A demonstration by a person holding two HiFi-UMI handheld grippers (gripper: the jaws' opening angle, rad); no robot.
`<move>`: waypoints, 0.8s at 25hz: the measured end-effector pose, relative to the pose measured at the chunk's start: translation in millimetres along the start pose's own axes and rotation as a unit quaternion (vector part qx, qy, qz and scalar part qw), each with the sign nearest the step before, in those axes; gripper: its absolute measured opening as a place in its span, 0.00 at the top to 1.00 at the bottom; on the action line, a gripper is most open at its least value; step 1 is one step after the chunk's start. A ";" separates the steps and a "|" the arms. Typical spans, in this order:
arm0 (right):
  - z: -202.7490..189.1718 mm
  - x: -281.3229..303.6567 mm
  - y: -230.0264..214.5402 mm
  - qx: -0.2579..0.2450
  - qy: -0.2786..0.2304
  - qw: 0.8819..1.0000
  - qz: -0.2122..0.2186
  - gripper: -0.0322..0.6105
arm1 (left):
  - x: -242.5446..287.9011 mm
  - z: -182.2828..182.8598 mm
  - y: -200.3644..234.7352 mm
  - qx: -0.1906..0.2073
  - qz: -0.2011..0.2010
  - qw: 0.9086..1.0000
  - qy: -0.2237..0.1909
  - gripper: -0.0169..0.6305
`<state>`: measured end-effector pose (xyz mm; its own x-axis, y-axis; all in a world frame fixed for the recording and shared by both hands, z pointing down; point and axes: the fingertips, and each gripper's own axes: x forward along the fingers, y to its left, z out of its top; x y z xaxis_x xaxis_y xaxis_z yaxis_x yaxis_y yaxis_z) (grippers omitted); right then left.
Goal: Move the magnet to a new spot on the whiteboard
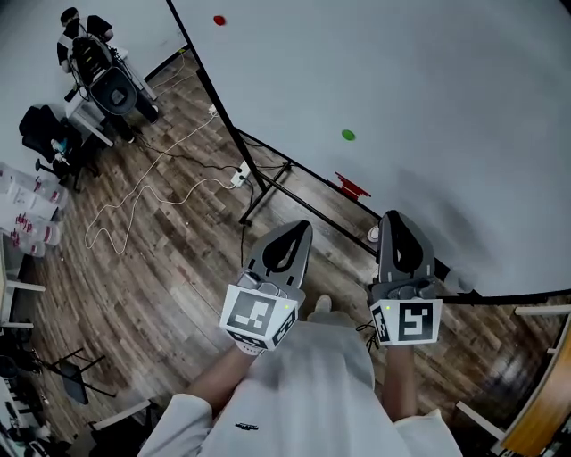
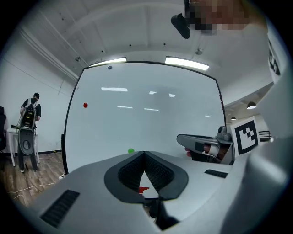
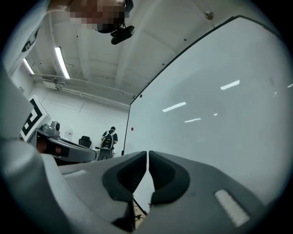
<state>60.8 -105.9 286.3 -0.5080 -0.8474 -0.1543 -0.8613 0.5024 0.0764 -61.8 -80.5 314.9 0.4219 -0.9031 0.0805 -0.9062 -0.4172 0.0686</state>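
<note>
The green magnet (image 1: 348, 135) is seen as a small, flat, round disc stuck low on the smooth white face of the whiteboard (image 1: 428, 98). A red magnet (image 1: 219, 20) of the same shape is set well apart from it, between ten and eleven o'clock. The board is edged by a thin black frame and is borne on a black metal stand (image 1: 263, 192). A red object (image 1: 351, 186), too small to be identified, is lodged at the board's lower edge, at six o'clock of the green magnet.

The left gripper (image 1: 299, 228), of grey moulded plastic with black ribbed pads, is held with its jaws pressed together on nothing. The green magnet is found at one o'clock of it, apart. The right gripper (image 1: 393, 220) is likewise closed and empty, with the magnet at eleven o'clock. No obstacle is seen between the grippers and the board.

The floor (image 1: 169, 277) is laid in wood-grain planks, and a white cable (image 1: 211, 181) is looped across it. A person (image 2: 28, 114) is seen at nine o'clock of the board.
</note>
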 end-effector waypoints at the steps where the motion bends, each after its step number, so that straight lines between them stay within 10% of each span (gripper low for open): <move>1: -1.8 5.8 -0.3 0.000 0.000 1.000 0.005 0.94 | 5.0 0.9 2.8 0.001 0.002 1.000 -0.002 0.96; 20: -12.9 50.5 -26.7 0.006 0.015 1.000 0.004 0.94 | 88.6 12.4 23.4 0.004 -0.022 1.000 0.000 0.96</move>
<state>58.0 -164.3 289.1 -0.5148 -0.8484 -0.1232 -0.8573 0.5106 0.0662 -45.9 -171.5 311.3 0.4616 -0.8837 0.0777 -0.8868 -0.4576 0.0648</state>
